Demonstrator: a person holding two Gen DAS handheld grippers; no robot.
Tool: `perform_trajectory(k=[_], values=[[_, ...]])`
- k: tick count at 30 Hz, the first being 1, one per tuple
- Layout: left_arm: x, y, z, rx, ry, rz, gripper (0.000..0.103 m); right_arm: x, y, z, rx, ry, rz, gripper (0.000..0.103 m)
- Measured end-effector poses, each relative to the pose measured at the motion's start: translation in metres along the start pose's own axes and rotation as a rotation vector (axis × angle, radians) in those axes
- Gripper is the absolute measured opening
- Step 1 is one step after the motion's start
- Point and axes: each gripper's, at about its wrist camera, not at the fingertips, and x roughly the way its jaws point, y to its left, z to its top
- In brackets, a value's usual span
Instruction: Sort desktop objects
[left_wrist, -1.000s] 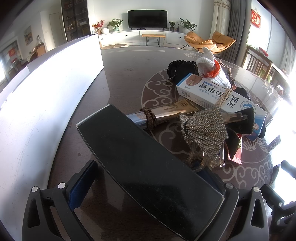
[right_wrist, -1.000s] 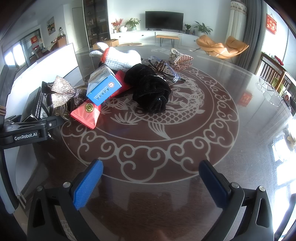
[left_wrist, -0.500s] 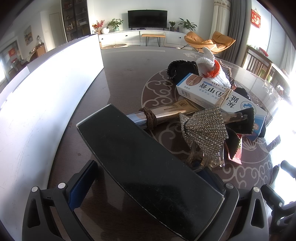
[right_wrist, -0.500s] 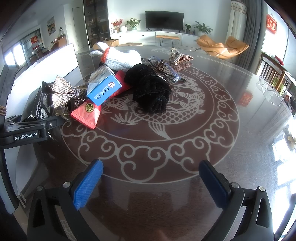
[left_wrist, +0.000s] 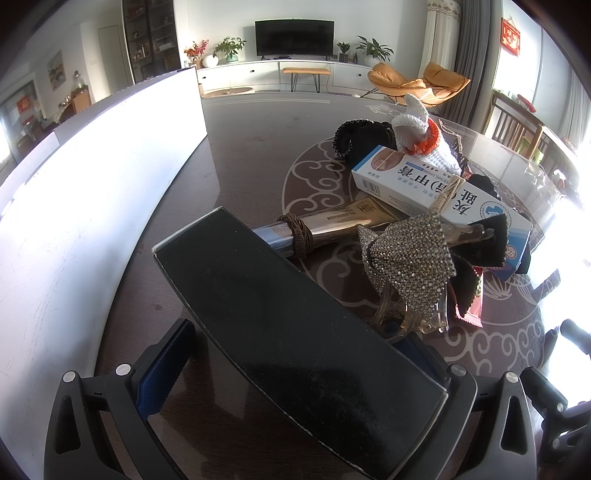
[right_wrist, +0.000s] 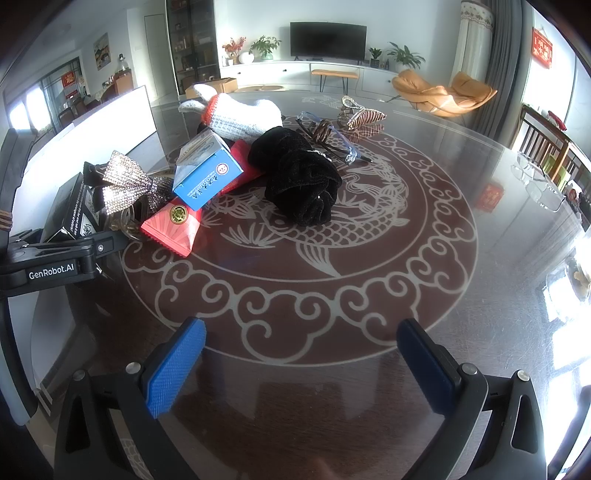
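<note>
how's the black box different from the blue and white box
The black box is plain, dark and long; the blue and white box is light with printed characters. The black box lies between the fingers of the left gripper, while the blue and white box rests propped on the pile, on a red packet, with no gripper at it. Both are rectangular cartons.

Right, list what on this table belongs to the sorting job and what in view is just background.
To sort: black box between the left claw's fingers; gold tube; rhinestone bow clip; blue-and-white medicine box; red packet; black velvet scrunchie; knitted glove; clear glasses.

Background: television; orange lounge chair; white panel.
</note>
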Motion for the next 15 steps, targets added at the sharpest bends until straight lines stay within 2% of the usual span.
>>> perform_trajectory(k=[15], values=[[0.0001,0.0000,0.0000,0.000,0.000,0.000,0.103,-0.0017,0.0015,-0.0008,0.006,0.000,0.008,0.103]])
